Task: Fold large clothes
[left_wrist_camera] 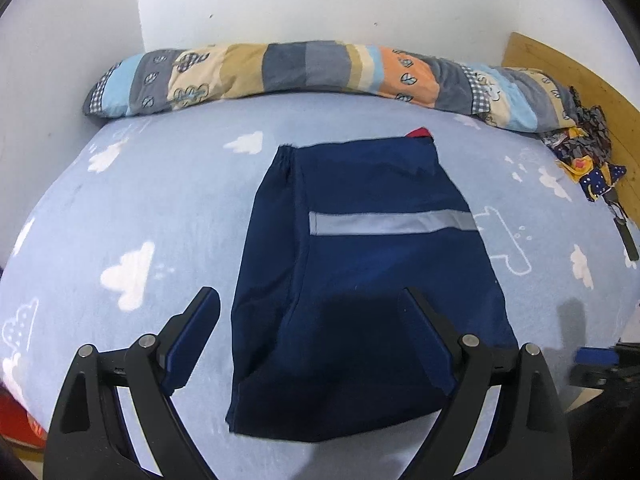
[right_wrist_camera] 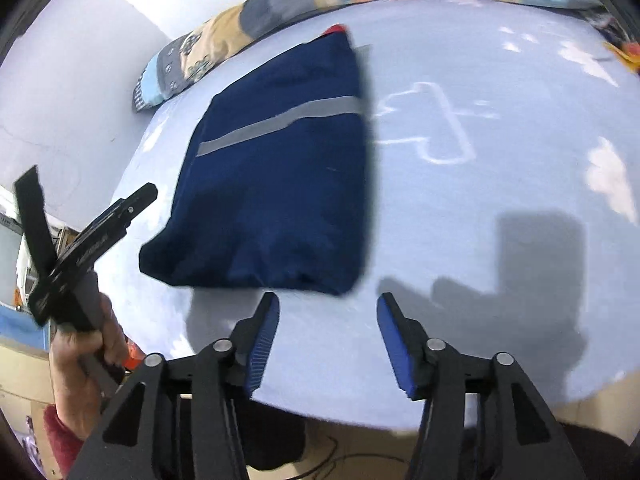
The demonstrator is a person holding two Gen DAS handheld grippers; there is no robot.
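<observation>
Garment: a navy blue piece of clothing [left_wrist_camera: 360, 280], which I see folded into a compact rectangle.
Marking: one grey reflective stripe [left_wrist_camera: 392, 223] across its upper half.
Detail: a bit of red [left_wrist_camera: 420, 132] peeks out at the far edge, perhaps lining.
Pose: flat, edges fairly neat.
Place: middle of my bed [left_wrist_camera: 160, 200], on the light blue cloud-print sheet.

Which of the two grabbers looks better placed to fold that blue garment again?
Probably the left gripper: its open jaws already straddle the near end of the navy garment. The right gripper is open over bare bedsheet, off the garment's corner.
</observation>
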